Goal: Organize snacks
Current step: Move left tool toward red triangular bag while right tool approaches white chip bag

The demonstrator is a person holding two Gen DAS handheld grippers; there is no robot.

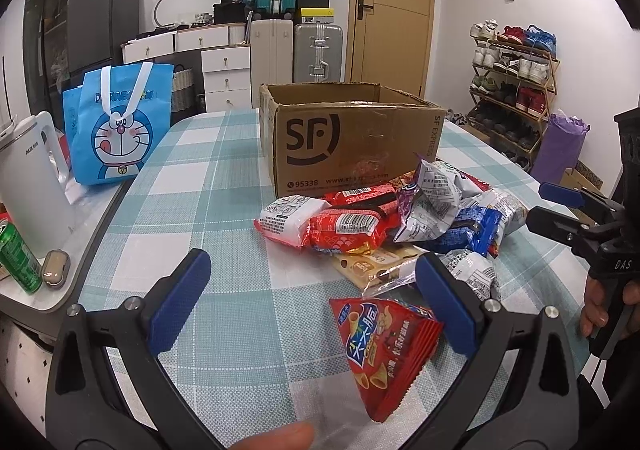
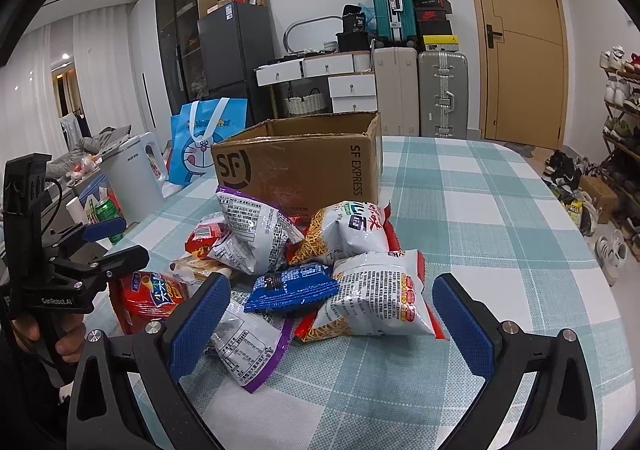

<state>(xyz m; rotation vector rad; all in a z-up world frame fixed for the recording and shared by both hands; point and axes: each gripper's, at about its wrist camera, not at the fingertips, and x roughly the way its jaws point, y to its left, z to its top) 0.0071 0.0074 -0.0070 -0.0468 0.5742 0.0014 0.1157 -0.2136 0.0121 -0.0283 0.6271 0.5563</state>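
1. Left wrist view: the left gripper (image 1: 312,282) hovers over the checked tablecloth (image 1: 192,186) with its blue-padded jaws spread wide and nothing between the pads. A red triangular snack packet (image 1: 386,354) lies flat on the cloth just inside the right-hand finger, apart from the main heap.
2. Beyond it sits the snack pile (image 1: 400,222): red, white and blue packets tumbled over one another, resting against the front of an open SF Express cardboard box (image 1: 348,142).
3. The right gripper (image 1: 560,210) shows at the right edge, held in a hand (image 1: 600,306), its jaws parted and empty beside the pile.
4. To the left stand a blue Doraemon tote bag (image 1: 116,126), a white kettle (image 1: 32,178) and a green can (image 1: 18,258).
5. Right wrist view: the right gripper (image 2: 330,304) is wide open, holding nothing, its fingers framing the near side of the snack pile (image 2: 304,262). A white noodle-snack packet (image 2: 380,294) and a blue packet (image 2: 292,286) lie between the pads without touching them.
6. The cardboard box (image 2: 300,166) stands open just behind the pile.
7. The left gripper (image 2: 112,238) appears at the left, jaws apart, above the red packet (image 2: 152,298).
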